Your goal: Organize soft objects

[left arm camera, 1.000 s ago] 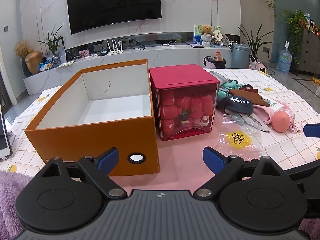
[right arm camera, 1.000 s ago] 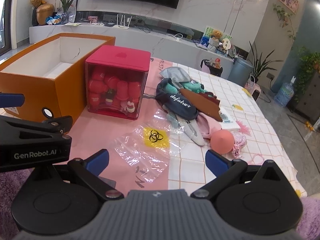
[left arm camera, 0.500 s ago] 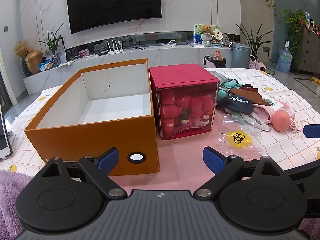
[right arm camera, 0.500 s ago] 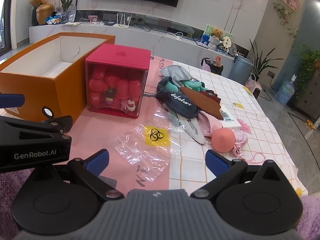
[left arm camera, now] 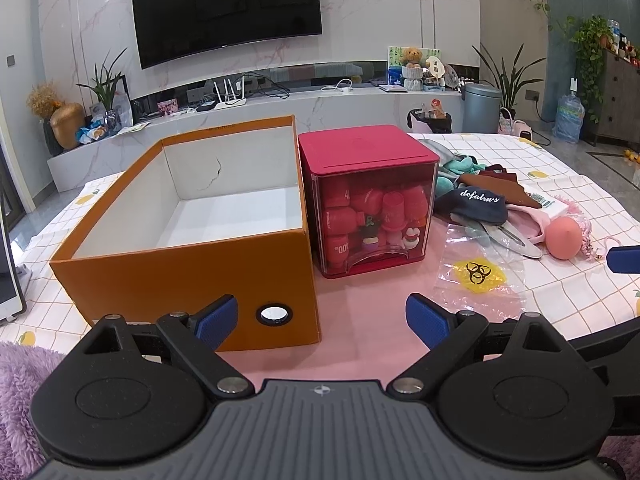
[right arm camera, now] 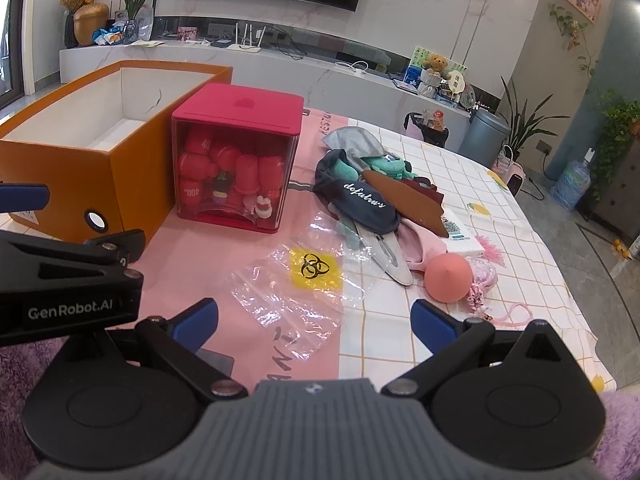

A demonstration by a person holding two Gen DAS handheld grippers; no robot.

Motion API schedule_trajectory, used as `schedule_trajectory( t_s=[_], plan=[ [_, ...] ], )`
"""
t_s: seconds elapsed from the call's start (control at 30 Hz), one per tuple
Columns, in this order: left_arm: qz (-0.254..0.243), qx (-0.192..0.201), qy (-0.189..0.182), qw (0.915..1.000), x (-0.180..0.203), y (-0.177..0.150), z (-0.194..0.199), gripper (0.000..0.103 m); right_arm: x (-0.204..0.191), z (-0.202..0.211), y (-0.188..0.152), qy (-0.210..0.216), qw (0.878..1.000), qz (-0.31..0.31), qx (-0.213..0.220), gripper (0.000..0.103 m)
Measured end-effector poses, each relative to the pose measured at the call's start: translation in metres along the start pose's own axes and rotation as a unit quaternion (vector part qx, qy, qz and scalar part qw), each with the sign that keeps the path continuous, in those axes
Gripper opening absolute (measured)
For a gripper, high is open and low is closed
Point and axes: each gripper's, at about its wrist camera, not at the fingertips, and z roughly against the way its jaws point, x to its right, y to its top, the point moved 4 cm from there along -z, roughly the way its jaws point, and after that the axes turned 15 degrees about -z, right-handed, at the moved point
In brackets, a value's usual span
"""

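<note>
Mostly buried: teal soft toy [right arm camera: 384,164] under dark cap [right arm camera: 358,202]; left hand-held gripper [left arm camera: 322,316] and right hand-held gripper [right arm camera: 314,320] both spread, empty.

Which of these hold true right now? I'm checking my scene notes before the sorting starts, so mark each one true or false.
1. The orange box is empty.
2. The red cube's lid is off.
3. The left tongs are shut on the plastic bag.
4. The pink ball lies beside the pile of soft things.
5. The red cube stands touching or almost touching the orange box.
1. True: the orange box shows only its bare white floor.
2. False: the red cube has its lid on.
3. False: the left tongs are open and hold nothing; the plastic bag lies flat on the table.
4. True: the pink ball rests at the pile of soft things.
5. True.
</note>
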Motion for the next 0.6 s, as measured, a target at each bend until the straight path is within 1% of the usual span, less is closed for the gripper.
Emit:
schedule_trajectory(
  t_s=[0.6],
  plan=[
    [0.003, -0.005, 0.0, 1.0, 0.0007, -0.0031, -0.0039, 0.103, -0.0003, 0.0, -0.0019, 0.001, 1.0, 0.001, -0.001, 0.1]
  ],
)
